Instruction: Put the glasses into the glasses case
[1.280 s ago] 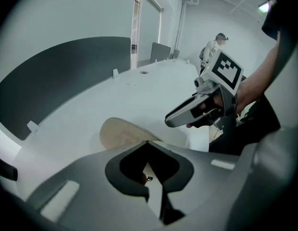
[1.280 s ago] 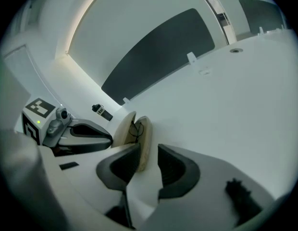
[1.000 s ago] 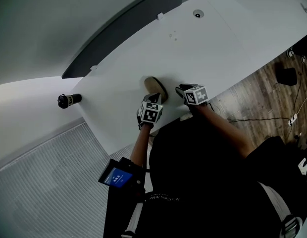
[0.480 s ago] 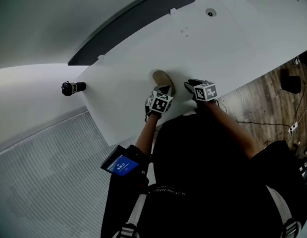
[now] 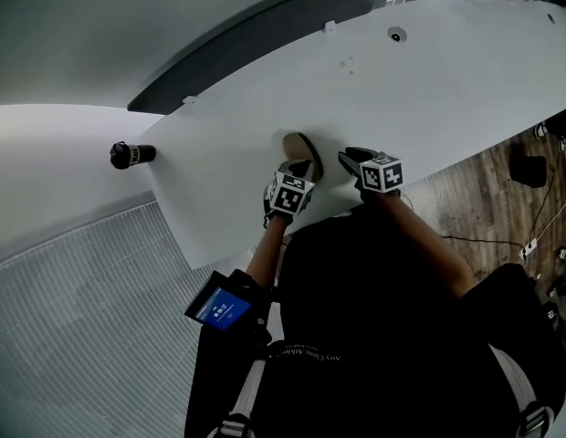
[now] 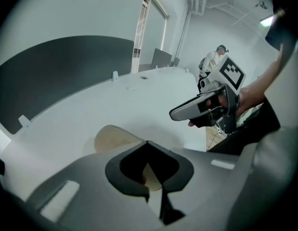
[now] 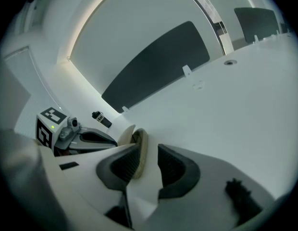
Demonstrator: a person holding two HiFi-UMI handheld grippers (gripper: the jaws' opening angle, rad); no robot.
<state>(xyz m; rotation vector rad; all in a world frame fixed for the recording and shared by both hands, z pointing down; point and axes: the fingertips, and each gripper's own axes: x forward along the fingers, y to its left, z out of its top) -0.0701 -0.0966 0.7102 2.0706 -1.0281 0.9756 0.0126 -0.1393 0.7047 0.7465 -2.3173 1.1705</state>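
A beige glasses case [image 5: 297, 147] lies near the front edge of the white table [image 5: 429, 80]. In the right gripper view it [image 7: 139, 150] stands open with its lid up. My left gripper [image 5: 299, 172] reaches the case's near side; in the left gripper view its jaw tips meet with beige case material [image 6: 151, 174] between the pads. My right gripper [image 5: 347, 161] hovers just right of the case, jaws apart with nothing held; the case rim shows ahead between them. In the left gripper view it [image 6: 178, 113] is clear of the case [image 6: 115, 138]. No glasses show in any view.
A black cylindrical object [image 5: 131, 154] sits at the far left. A round grommet [image 5: 396, 35] marks the table's back, a dark panel [image 5: 256, 39] runs behind it. Wooden floor with cables [image 5: 511, 199] lies right. A blue-screened device [image 5: 219, 310] hangs on the person's chest.
The right gripper has shifted slightly away from the case. The left gripper stays at the case, and the case has not moved on the table.
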